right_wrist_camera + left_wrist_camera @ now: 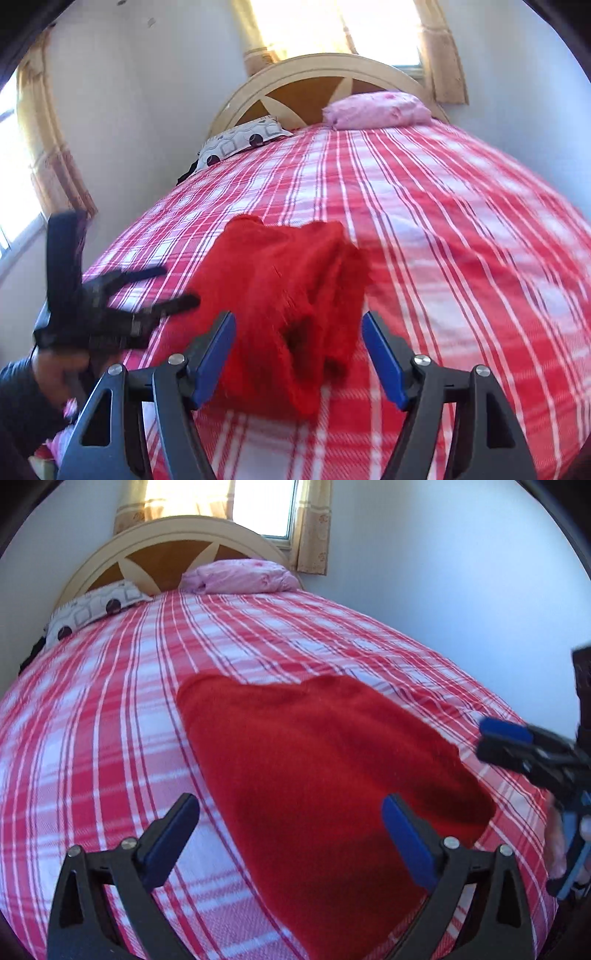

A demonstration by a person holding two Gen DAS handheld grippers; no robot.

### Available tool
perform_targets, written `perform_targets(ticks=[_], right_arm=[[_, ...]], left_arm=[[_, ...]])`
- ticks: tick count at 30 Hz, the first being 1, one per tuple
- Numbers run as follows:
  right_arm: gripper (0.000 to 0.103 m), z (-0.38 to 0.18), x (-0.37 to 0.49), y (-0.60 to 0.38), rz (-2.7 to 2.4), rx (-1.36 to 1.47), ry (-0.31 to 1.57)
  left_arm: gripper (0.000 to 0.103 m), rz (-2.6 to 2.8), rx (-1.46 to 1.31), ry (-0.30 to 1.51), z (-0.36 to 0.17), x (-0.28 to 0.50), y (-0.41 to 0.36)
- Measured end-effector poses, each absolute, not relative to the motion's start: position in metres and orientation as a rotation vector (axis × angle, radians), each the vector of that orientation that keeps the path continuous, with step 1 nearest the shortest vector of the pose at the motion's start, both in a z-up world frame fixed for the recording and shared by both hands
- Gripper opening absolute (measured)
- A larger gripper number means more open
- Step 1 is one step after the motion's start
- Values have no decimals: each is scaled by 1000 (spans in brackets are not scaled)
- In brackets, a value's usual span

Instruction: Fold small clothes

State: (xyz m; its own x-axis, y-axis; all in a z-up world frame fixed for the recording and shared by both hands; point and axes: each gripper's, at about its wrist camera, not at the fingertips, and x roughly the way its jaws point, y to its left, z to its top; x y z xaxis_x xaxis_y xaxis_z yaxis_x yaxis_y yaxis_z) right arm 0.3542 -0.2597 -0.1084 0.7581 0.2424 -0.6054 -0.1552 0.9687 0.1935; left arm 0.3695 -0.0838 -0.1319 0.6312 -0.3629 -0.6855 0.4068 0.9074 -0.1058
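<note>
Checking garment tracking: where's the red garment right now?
The red garment lies on the plaid bedspread near the foot of the bed, between both grippers' open jaws, far from the pink pillow.

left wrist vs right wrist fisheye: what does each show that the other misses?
Only the left wrist view: the right tool entering from the right edge over the checked cover, beside the red knitted garment.

Only the right wrist view: the left tool from the side, fingers spread; a second curtained window on the left wall; an opening in the garment's near edge.

Both: red-and-white checked bedspread, arched cream wooden headboard, pink pillow, patterned grey-and-white pillow.
</note>
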Motion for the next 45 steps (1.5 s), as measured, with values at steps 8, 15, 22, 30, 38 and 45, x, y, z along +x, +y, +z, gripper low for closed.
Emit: perform_targets(ticks=[8, 15, 22, 30, 38, 45], right_arm=[[71, -154, 402, -269, 49, 88, 867], [72, -153, 402, -277, 18, 85, 899], [73, -110, 390, -244, 133, 83, 754], [73, -138, 390, -212, 154, -2, 829], [73, -171, 376, -232, 163, 129, 856], [74, -171, 371, -229, 168, 109, 858]], left_arm=[[103, -460, -7, 867, -167, 373, -82], [103, -488, -65, 862, -169, 371, -76], [103, -487, -71, 869, -171, 367, -75], [103, -498, -106, 878, -173, 366, -70], [103, -497, -87, 880, -173, 364, -72], [103, -498, -89, 880, -173, 363, -72]])
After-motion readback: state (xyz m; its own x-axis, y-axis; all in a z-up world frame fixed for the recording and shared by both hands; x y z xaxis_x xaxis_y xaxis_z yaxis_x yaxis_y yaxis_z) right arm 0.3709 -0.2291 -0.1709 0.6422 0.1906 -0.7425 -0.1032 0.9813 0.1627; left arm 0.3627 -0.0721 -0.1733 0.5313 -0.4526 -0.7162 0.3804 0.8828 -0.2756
